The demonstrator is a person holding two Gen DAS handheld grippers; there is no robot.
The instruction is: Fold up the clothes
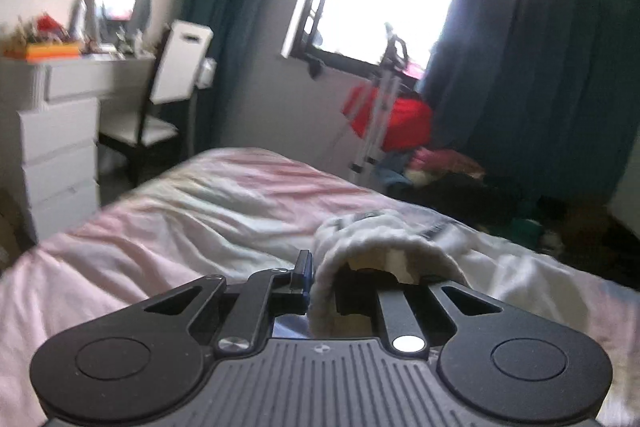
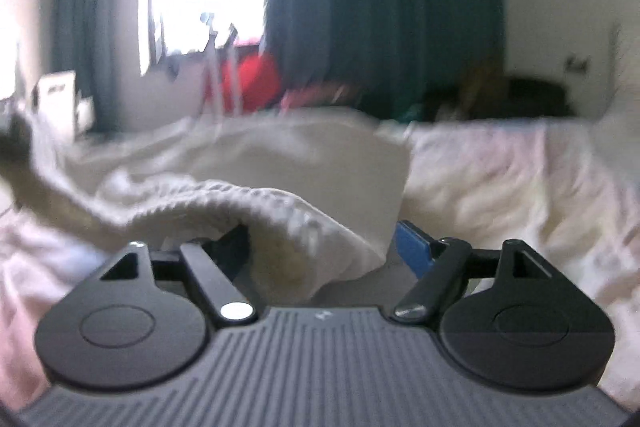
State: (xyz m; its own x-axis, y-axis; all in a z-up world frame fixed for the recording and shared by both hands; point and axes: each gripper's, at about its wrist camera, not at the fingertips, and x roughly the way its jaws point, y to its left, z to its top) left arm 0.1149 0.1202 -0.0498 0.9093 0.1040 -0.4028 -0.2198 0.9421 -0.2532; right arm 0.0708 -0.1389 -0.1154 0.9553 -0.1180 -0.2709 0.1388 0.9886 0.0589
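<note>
The cream knit garment (image 1: 384, 247) drapes right over the left gripper (image 1: 320, 279), so one finger is buried under it and only the other finger (image 1: 303, 273) pokes out. In the right wrist view everything is smeared with motion blur: the garment's (image 2: 248, 203) far end runs off the left edge, and its fold covers the left-hand finger of the right gripper (image 2: 324, 247). Clutter on the dresser (image 1: 60, 75) and the pile (image 1: 452, 167) under the curtain (image 1: 560, 47) are too soft to make out.
</note>
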